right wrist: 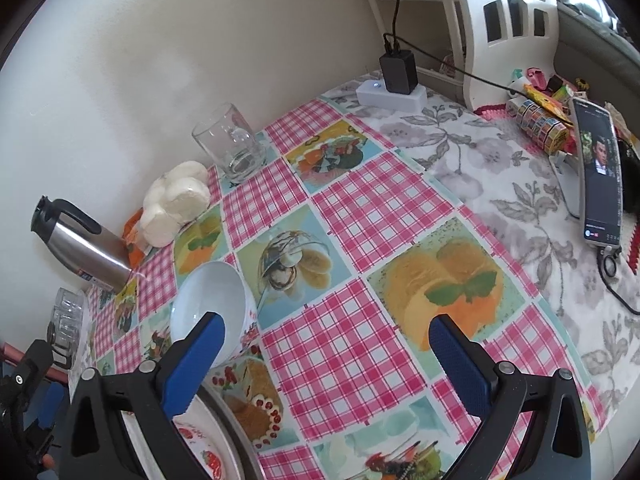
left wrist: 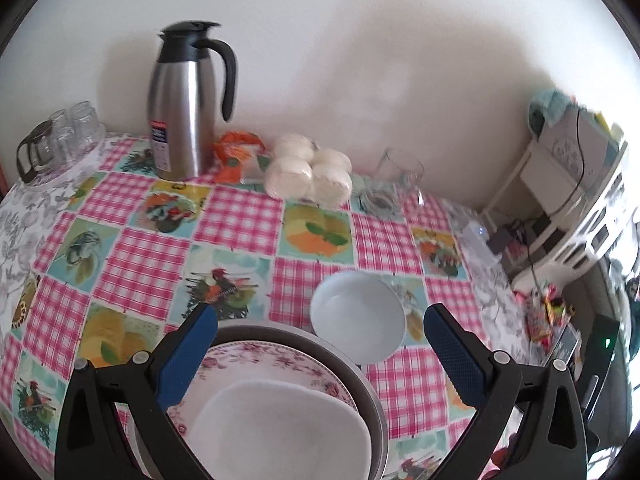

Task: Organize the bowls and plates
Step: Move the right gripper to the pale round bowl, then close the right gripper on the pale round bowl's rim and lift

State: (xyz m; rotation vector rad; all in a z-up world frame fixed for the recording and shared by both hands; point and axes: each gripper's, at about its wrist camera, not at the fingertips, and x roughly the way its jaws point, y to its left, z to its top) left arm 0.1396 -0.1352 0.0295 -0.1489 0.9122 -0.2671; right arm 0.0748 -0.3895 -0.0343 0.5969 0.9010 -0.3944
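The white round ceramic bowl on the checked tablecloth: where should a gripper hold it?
Grip the white round ceramic bowl by its thin rim, one finger inside, one outside. It stands upright and open, beside the stacked plates, so coming from above on its free right side seems safest.

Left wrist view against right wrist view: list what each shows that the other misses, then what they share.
Only the left wrist view shows the stack under the left gripper: a floral plate with a white dish on it, inside a grey rim.

Only the right wrist view shows the phone playing video, and the charger on its white power strip.

Both show the white bowl, steel flask, bagged buns and checked tablecloth. The right gripper is open too.
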